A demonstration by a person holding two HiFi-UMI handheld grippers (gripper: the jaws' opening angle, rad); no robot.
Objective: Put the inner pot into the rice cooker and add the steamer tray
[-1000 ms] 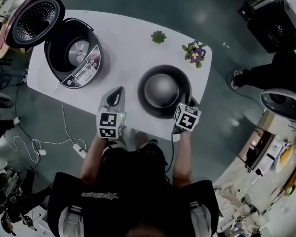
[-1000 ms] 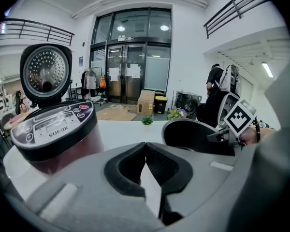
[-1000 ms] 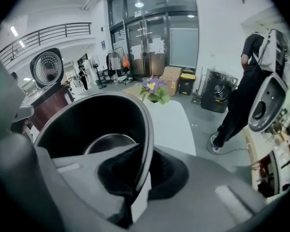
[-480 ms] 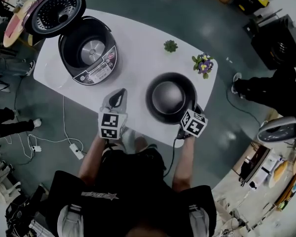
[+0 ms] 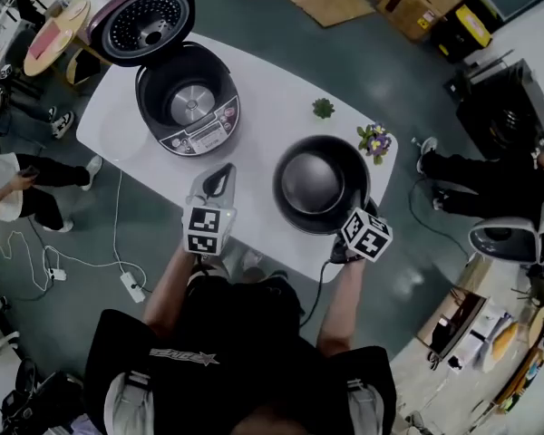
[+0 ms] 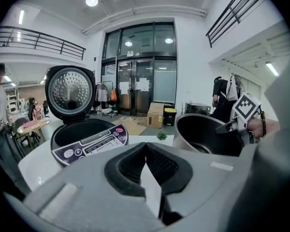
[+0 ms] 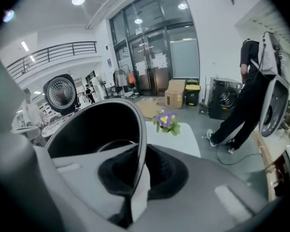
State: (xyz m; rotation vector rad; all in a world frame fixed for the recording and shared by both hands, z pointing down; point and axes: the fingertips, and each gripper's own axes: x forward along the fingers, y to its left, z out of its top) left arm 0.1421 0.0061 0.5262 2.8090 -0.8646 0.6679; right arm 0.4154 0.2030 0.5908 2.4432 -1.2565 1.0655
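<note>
Table [image 5: 263, 80] has bare white room between the open rice cooker [image 5: 189, 105] at its far left edge and the inner pot [image 5: 322, 184] near its right edge. Right gripper [image 5: 350, 216] is clenched on the pot's near rim. Left gripper [image 5: 221, 170], closed on nothing, is between them at the near edge.

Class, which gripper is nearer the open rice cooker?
Left. The left gripper sits just short of the rice cooker; the right gripper, clamped on the rim of the inner pot, is farther off.
</note>
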